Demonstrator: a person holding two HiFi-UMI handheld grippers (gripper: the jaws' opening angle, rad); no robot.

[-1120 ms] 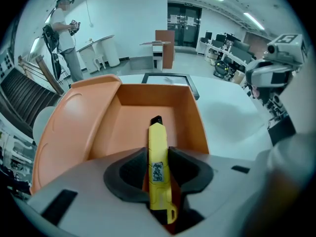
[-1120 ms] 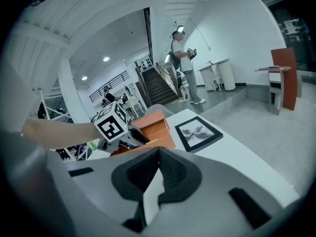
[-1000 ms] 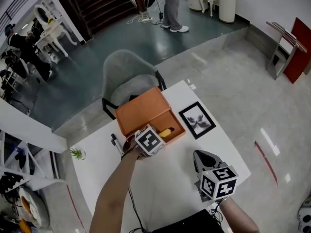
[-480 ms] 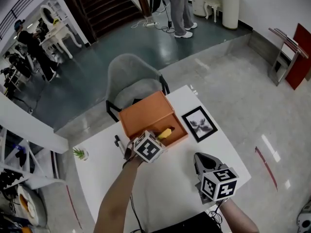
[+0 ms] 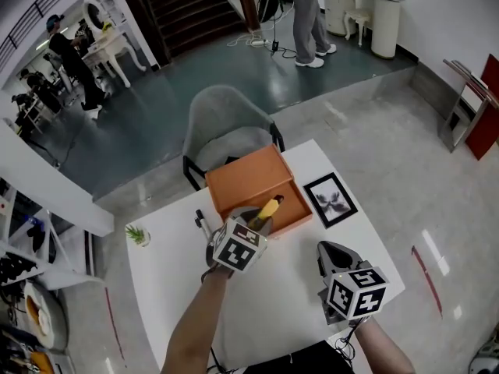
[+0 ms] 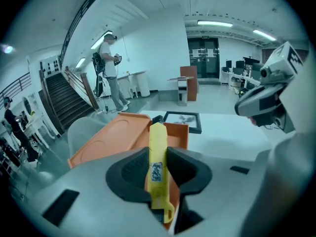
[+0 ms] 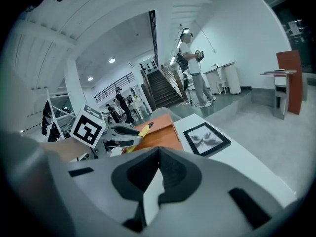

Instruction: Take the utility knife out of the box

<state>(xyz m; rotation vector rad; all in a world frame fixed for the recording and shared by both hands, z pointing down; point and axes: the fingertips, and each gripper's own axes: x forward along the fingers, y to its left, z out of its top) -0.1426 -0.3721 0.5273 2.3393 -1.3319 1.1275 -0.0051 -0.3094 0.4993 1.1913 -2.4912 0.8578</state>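
head view: left gripper [image 5: 256,223] holds the slim yellow utility knife [image 5: 268,208] over the front wall of the smooth orange box [image 5: 243,179]; the extraction is judged nearly complete.
left gripper view: dark pads clamp the knife's flat plastic sides; the next move calls for carrying it clear of the box.
right gripper view: right gripper [image 7: 157,168] has its jaws together and is empty.

I'm in a big open office-like hall: my white worktop [image 5: 269,298] stands on a polished stone floor [image 5: 390,146], a dark staircase [image 5: 191,10] rises behind, strip lights [image 6: 215,23] run overhead, and desks with screens [image 6: 236,75] flank glass doors [image 6: 203,58].
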